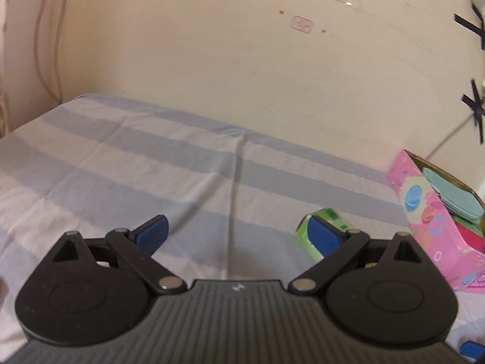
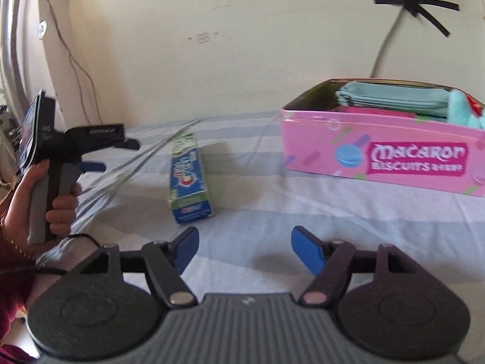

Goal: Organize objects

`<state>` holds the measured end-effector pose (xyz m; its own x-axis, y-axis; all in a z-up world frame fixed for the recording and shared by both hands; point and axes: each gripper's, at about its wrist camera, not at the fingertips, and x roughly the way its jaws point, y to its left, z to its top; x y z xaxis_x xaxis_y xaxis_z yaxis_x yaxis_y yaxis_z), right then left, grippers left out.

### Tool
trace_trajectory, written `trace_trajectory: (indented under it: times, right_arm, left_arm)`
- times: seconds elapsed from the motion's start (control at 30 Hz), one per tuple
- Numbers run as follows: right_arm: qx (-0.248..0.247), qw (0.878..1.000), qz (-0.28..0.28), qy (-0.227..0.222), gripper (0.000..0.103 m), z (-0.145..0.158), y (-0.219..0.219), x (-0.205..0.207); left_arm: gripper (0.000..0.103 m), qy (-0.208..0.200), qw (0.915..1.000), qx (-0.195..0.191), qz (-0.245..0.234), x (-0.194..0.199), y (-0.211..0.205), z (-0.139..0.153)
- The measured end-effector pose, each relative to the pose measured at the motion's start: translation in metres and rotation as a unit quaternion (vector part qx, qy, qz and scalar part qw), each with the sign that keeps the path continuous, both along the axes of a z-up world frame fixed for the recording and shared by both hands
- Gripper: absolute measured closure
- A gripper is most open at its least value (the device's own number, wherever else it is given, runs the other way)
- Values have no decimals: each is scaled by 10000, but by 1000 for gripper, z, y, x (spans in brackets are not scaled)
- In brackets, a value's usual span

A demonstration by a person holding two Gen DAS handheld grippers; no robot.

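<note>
Starting at my left: the left gripper [image 1: 239, 236] hangs low over the striped sheet [image 1: 127, 163], its blue pads wide apart and nothing between them. In the right wrist view I see it from the side, held in the hand [image 2: 45, 200], at the far left, well apart from the carton. Moving right, the carton [image 2: 189, 179], blue and white with a green end, lies flat on the sheet, its long axis running away from me; in the left view only its green corner shows behind the right-hand pad. The right gripper [image 2: 245, 251] sits just short of the carton's near end and to its right, fingers spread, holding nothing. Furthest right stands the pink box [image 2: 379, 154], lid off, already carrying a teal pouch [image 2: 394, 97] and other soft items I cannot identify. My judgement: the carton is the one loose item, and the step in hand is to take it and place it in the box. To do this well I would shift the right gripper left until the carton lies centred between the pads, close across its narrow width near the middle so it does not swing, lift clear of the box wall, and lower it beside the pouch. The sheet is wrinkled near the carton, so I would keep the pads off the cloth.
</note>
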<state>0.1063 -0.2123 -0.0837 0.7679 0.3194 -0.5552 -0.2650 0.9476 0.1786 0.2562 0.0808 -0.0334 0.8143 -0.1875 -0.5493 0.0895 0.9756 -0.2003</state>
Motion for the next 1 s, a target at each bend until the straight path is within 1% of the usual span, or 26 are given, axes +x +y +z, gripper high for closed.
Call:
trace_trajectory:
  times: [0.03, 0.1, 0.17, 0.23, 0.27, 0.3, 0.33, 0.37, 0.4, 0.43, 0.47, 0.5, 0.53, 0.57, 0.6, 0.63, 0.67, 0.7, 0.77, 0.8, 0.87, 0.93, 1.0]
  right_arm:
    - [-70, 9999, 98, -20, 25, 1, 8, 5]
    - [-179, 9995, 253, -41, 23, 1, 23, 16]
    - [-308, 9988, 379, -23, 23, -1, 38, 29]
    - [-436, 9983, 383, 85, 25, -7, 48, 42]
    - [-463, 9981, 367, 174, 30, -10, 50, 49]
    - [-473, 9981, 341, 215, 32, -12, 50, 53]
    - [-465, 9982, 342, 188, 42, -12, 48, 54]
    - [-413, 9983, 360, 203, 60, -11, 45, 54]
    - [-362, 9985, 332, 221, 59, -9, 40, 53]
    - [-300, 9988, 323, 234, 59, -9, 34, 52]
    - [-268, 9989, 311, 239, 59, -9, 27, 49]
    - [-256, 9990, 285, 236, 59, -9, 19, 44]
    - [-243, 9992, 242, 210, 58, -9, 12, 38]
    - [-233, 9993, 178, 211, 58, -10, 3, 32]
    - [-213, 9995, 87, 215, 57, -11, -8, 25]
    - [-200, 9996, -23, 206, 56, -12, -17, 18]
    - [-189, 9994, -181, 204, 56, -13, -29, 9]
    - [-169, 9991, -341, 190, 57, -13, -41, -1]
    - [-108, 9975, -677, 170, 58, -15, -64, -21]
    - [-83, 9959, -891, 145, 58, -16, -77, -34]
    - [-80, 9915, -1296, 82, 57, -17, -98, -56]
    - [-125, 9848, -1730, -18, 56, -17, -118, -75]
    - [-91, 9785, -2058, -97, 54, -18, -135, -90]
  left_arm:
    - [2, 30, 9996, -31, -291, 9, -4, 4]
    - [2, 67, 9968, -90, -787, 27, -14, 6]
    - [2, 109, 9952, -36, -968, 44, -25, 3]
    - [2, 225, 9924, -109, -1208, 59, -34, -2]
    - [2, 324, 9902, -145, -1349, 66, -40, -6]
    - [2, 413, 9880, -153, -1481, 72, -45, -11]
    - [4, 475, 9861, -106, -1586, 73, -52, -16]
    - [6, 531, 9849, -23, -1646, 76, -58, -20]
    - [17, 610, 9833, 56, -1715, 77, -64, -25]
    - [23, 727, 9807, 53, -1815, 78, -68, -29]
    - [23, 760, 9784, -63, -1919, 76, -70, -31]
    - [26, 751, 9769, -64, -2001, 69, -74, -31]
    - [30, 764, 9735, -90, -2152, 61, -80, -31]
    - [32, 762, 9691, -102, -2344, 50, -88, -30]
    - [32, 783, 9638, -127, -2546, 37, -97, -30]
    - [31, 762, 9609, -90, -2661, 21, -107, -31]
    - [31, 690, 9610, -51, -2677, 5, -116, -31]
    - [30, 688, 9595, -81, -2729, -8, -124, -31]
    - [30, 760, 9546, -289, -2866, -28, -140, -31]
    - [30, 831, 9508, -415, -2957, -36, -149, -31]
    - [28, 989, 9393, -571, -3236, -50, -175, -30]
    - [22, 945, 9312, -429, -3494, -69, -207, -30]
    - [19, 737, 9269, -164, -3676, -85, -236, -30]
